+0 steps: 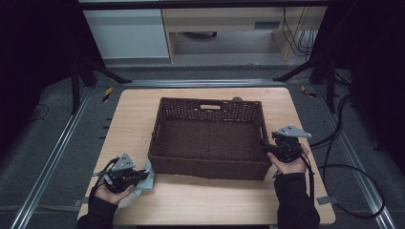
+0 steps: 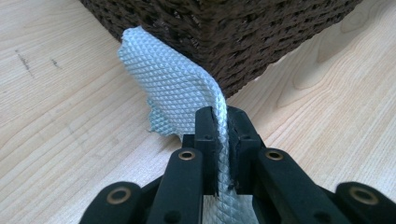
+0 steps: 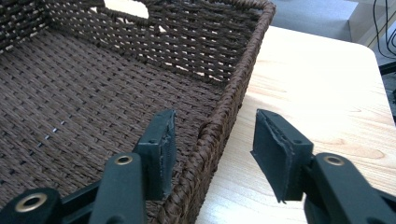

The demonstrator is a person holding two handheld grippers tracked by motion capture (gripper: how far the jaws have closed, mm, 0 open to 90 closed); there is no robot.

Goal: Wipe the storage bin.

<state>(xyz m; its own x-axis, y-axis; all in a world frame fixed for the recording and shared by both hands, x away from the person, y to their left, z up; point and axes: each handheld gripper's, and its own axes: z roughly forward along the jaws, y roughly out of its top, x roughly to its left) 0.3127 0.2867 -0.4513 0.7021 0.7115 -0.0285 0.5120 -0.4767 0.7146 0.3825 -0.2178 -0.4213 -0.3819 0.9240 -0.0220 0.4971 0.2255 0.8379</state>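
Cloth [image 2: 173,84] unmarked, basket [image 1: 207,167] unlabelled, no writing

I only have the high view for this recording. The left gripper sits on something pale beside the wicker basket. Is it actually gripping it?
Observer: Yes. The left gripper is shut on a pale blue textured cloth, pinched between its fingers.
Operator: Does the cloth touch the basket?
Observer: Its far end lies against the wicker basket at a corner.
Operator: And the right gripper?
Observer: The right gripper is open, straddling the basket's side rim: one finger inside, one over the wooden table, neither pressing.
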